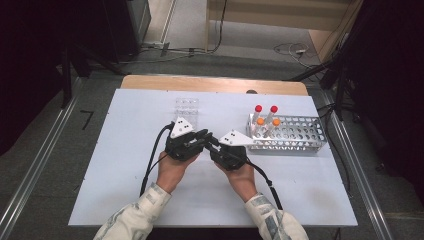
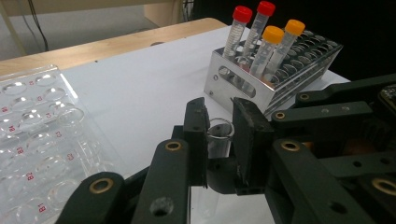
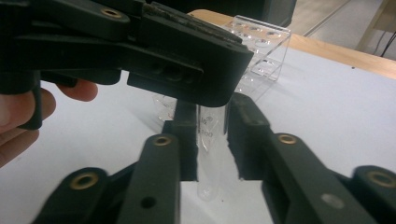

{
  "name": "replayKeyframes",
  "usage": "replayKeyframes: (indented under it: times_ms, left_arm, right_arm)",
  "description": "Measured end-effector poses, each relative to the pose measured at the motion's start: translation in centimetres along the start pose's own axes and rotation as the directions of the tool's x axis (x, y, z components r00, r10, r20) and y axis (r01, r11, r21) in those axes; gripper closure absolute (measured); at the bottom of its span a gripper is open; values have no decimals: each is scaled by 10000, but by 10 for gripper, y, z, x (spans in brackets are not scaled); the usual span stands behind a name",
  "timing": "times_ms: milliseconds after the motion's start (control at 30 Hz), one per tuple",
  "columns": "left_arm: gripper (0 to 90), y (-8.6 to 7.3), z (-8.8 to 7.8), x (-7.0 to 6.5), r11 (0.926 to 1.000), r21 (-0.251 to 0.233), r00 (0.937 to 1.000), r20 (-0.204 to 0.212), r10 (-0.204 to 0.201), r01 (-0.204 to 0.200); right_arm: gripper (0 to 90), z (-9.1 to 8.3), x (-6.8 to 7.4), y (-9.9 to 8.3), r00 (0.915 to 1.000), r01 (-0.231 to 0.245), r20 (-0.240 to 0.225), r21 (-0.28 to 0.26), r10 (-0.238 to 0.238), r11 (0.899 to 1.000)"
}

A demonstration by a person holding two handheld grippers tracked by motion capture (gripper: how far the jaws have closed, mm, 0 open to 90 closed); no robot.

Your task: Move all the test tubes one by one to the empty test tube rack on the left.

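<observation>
A clear open-topped tube [image 2: 219, 140] stands upright between the pads of my left gripper [image 2: 219, 133], which is shut on its upper part. My right gripper [image 3: 210, 135] sits lower on the same tube [image 3: 209, 168]. Its jaws flank the tube with a thin gap on each side, so it is open. In the high view both grippers meet nose to nose at the middle of the table, the left gripper [image 1: 206, 136] just above the right gripper [image 1: 212, 145]. The tube's rounded bottom hangs just above the white table.
A metal rack [image 1: 300, 136] stands at the right with two red-capped tubes [image 1: 265, 110] and two orange-capped tubes [image 1: 268, 122] at its left end. A clear plastic well tray [image 1: 186, 106] lies behind the grippers. The white sheet [image 1: 125, 165] covers the table.
</observation>
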State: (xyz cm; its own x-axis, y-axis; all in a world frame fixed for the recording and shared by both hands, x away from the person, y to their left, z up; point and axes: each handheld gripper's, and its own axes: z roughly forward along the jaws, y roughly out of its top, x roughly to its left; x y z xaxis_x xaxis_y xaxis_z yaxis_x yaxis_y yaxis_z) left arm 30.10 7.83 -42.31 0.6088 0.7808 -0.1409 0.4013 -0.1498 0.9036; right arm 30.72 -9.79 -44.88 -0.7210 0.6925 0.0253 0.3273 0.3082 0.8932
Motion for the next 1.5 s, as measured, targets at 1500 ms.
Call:
replayKeyframes:
  times_ms: [1500]
  left_arm:
    - [767, 38, -32, 41, 9902, -1295, 9875, -1408, -714, 532]
  right_arm:
    - [386, -43, -31, -16, 9996, -278, 6, 351, 278, 9990]
